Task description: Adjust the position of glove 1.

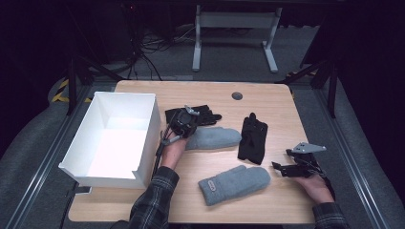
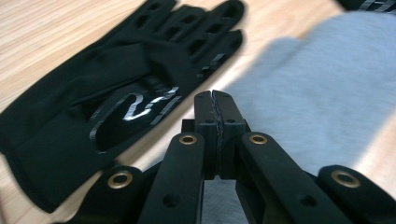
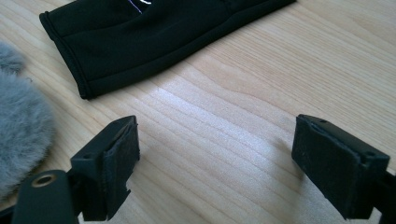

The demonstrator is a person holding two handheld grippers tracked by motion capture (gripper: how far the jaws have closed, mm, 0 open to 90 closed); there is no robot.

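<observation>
The left claw [image 1: 187, 125], jaws pressed together on nothing, hovers between the black glove [image 2: 116, 98] and grey mitten [image 1: 212, 138] at the surface's centre. Both look soft, light and floppy; pinch the cuff. At four o'clock the right claw [image 3: 215, 163] stands wide apart.

Pale wood grain runs across the table [image 1: 282, 109], and the box [image 1: 122, 138] at its left is plain white. Beside the box lies a black glove [image 2: 93, 107] with glossy black markings, next to a light grey mitten [image 1: 215, 137]. Farther from the box are a second black glove [image 1: 252, 138] and a second grey mitten [image 1: 234, 184], the latter bearing a small dark patch.
</observation>
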